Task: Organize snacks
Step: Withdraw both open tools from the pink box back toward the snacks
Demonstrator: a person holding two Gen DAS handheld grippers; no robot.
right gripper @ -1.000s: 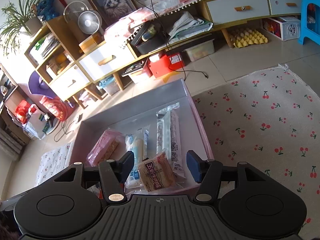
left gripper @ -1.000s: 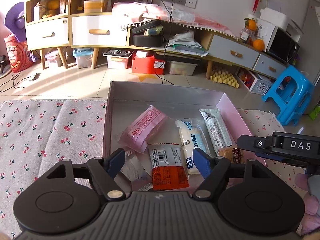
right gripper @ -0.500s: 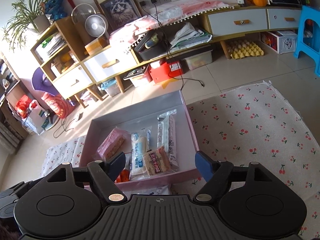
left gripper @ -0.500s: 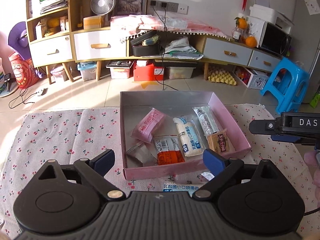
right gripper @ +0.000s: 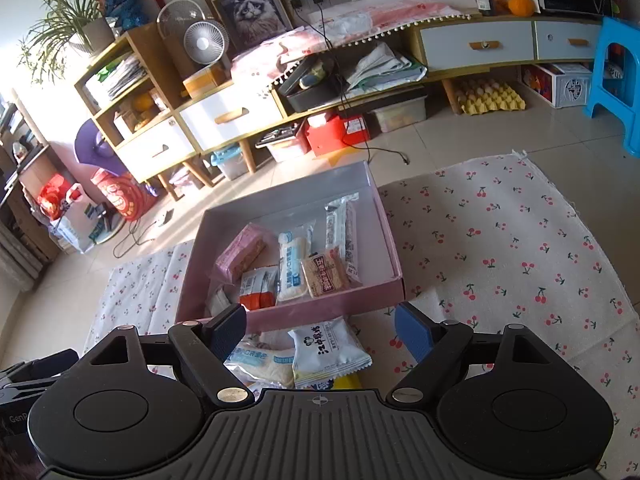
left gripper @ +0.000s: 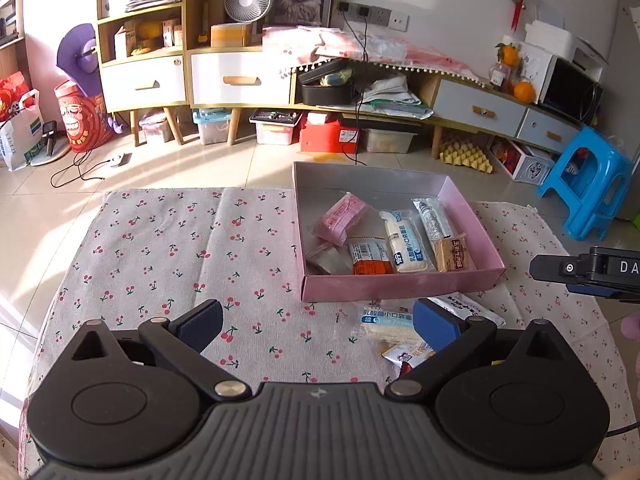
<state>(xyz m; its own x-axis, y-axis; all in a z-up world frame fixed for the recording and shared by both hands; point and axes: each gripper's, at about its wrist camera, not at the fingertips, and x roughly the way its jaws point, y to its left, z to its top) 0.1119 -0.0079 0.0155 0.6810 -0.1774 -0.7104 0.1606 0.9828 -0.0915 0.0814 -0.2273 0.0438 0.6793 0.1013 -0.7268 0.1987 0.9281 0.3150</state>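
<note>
Showing "DA", right hand-held gripper (left gripper: 588, 276)

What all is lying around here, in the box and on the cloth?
box: one, pink, open, on the cloth
snack packets in the box: about six; pink, white-blue, orange-white, brown, clear
loose snack packets: at least three, mostly white, on the cloth just before the box
cloth: one, pale with red cherries, on the tiled floor
stool: one, blue, at the right
fan: one, white, on the shelf unit
left gripper: jaws opening, nothing between
right gripper: jaws opening, above the loose packets
</note>
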